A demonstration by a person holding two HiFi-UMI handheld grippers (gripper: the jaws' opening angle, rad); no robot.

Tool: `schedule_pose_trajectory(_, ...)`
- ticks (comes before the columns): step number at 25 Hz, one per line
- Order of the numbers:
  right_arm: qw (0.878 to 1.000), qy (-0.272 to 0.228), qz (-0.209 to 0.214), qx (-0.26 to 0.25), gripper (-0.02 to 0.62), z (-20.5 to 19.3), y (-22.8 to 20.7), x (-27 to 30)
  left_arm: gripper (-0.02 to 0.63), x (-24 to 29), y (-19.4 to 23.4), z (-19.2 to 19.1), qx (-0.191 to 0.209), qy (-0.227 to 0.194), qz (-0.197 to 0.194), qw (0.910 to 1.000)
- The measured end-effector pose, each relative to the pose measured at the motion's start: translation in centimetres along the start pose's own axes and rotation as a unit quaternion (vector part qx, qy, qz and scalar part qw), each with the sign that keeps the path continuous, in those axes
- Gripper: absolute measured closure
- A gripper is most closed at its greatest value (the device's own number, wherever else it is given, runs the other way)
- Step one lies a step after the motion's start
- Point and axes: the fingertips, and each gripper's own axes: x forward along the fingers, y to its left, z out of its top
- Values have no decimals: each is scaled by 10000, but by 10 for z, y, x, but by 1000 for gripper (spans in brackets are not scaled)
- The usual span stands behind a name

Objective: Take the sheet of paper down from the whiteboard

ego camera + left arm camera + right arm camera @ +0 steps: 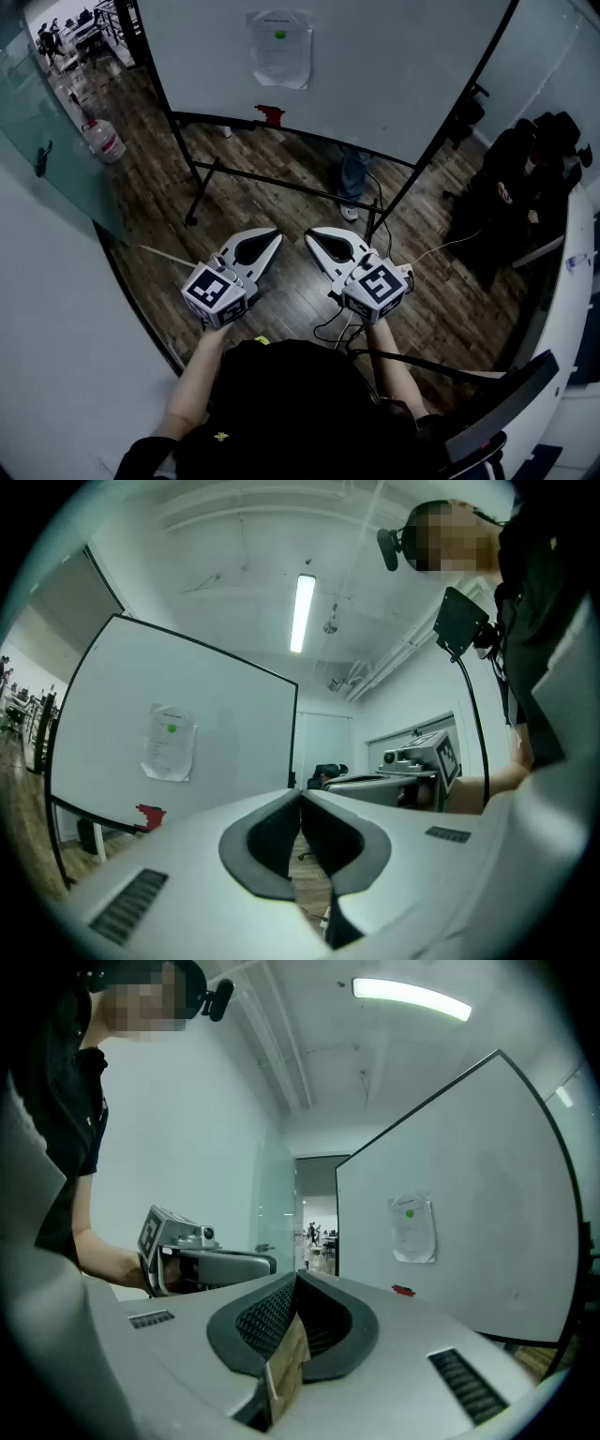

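At the upper left of the head view one water bottle [105,141] stands on the wood floor [281,300] beside a glass wall [47,122]. Right of it, along the top of the frame, is one whiteboard [375,66] on a black stand. The single sheet of paper [279,49] hangs on its upper part, top centre of the frame, with one green dot [279,35] near its top edge. One small red object [270,115] sits on the board's lower ledge just below the sheet. In the lower middle are the two grippers, well apart from the board, each with one marker cube. The left gripper [277,235] has its two jaws pressed together with nothing between them. Just right of it, the right gripper [310,234] also has its two jaws together. Its own view shows one tan strip [286,1368] low in the gap between the pads, and whether that belongs to the gripper I cannot tell. The two tips point toward each other without touching. At the right edge one dark chair [525,178] is piled with black clothing. In the left gripper view the sheet [169,742] shows at middle left, and in the right gripper view it [412,1229] shows at middle right.
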Motion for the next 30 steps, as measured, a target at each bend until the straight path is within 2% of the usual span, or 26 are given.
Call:
schedule_pose_trajectory(7, 9998, -92, 186, 61, 595, 2, 4, -1, 588, 4, -2, -3, -70, -2, -20, 10000)
schedule_pose_trajectory(18, 9998, -129, 150, 76, 595, 2, -5, -6, 588, 15, -4, -5, 58, 75, 42, 9999)
schedule_pose_trajectory(30, 9994, 36, 343, 14, 595, -6, -19, -24, 588, 33, -11, -6, 43, 113, 302, 9995)
